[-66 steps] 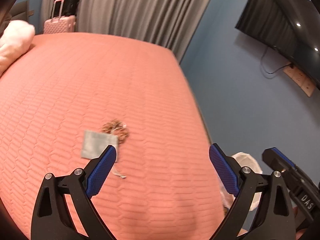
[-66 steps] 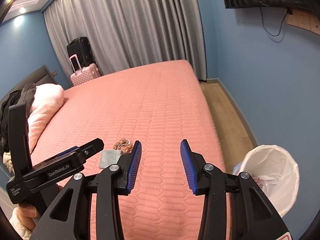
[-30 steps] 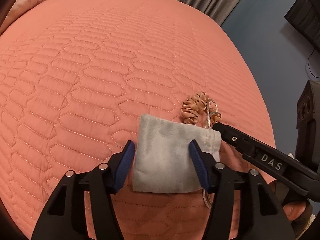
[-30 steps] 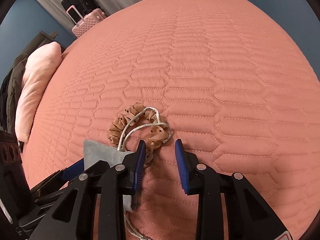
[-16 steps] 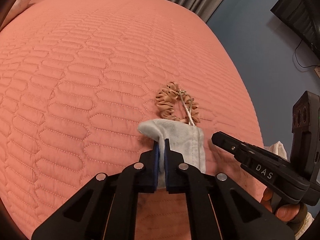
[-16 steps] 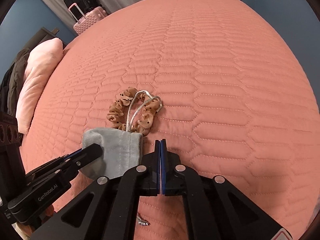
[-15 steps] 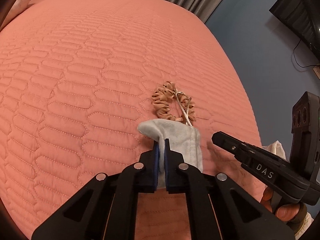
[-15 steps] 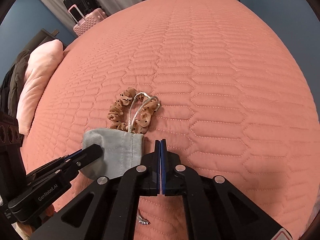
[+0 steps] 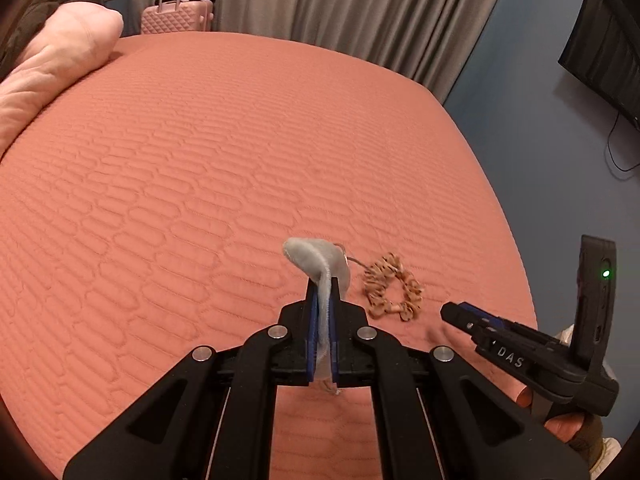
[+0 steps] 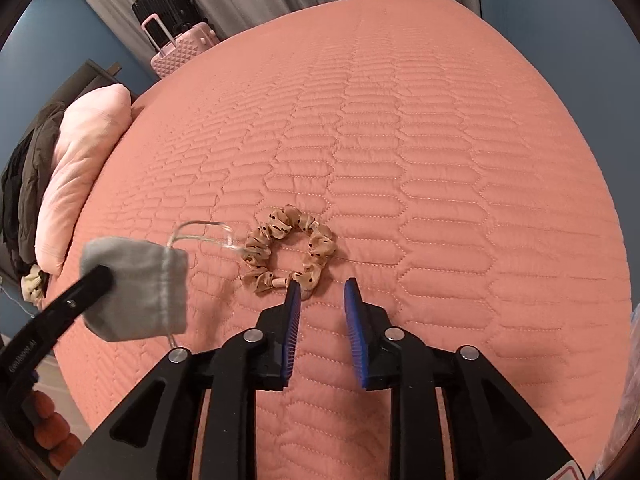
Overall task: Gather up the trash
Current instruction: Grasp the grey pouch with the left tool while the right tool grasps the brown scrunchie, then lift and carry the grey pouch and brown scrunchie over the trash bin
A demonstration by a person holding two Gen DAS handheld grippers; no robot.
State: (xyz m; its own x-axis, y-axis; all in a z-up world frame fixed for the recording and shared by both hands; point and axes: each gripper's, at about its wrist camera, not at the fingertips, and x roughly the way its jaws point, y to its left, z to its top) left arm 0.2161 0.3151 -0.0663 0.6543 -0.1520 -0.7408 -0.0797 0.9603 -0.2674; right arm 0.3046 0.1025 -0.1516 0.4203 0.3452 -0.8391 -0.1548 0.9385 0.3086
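My left gripper (image 9: 323,286) is shut on a grey cloth drawstring pouch (image 9: 320,264) and holds it lifted above the salmon bedspread (image 9: 200,184). The pouch also shows in the right wrist view (image 10: 140,288), hanging with its silver cord (image 10: 200,228) trailing. A tan dotted scrunchie (image 10: 288,256) lies flat on the bed, just right of the pouch in the left wrist view (image 9: 392,292). My right gripper (image 10: 322,286) is open and empty, its left fingertip at the scrunchie's near edge.
A pink pillow (image 10: 80,168) lies at the bed's left end. A pink suitcase (image 9: 176,16) and grey curtains (image 9: 340,12) stand behind the bed. A wall TV (image 9: 600,48) hangs at the right. A white bag's edge (image 9: 568,336) shows behind the right gripper.
My left gripper has lifted the grey pouch off the bed and away from the scrunchie. My right gripper has gone from shut to open beside the scrunchie.
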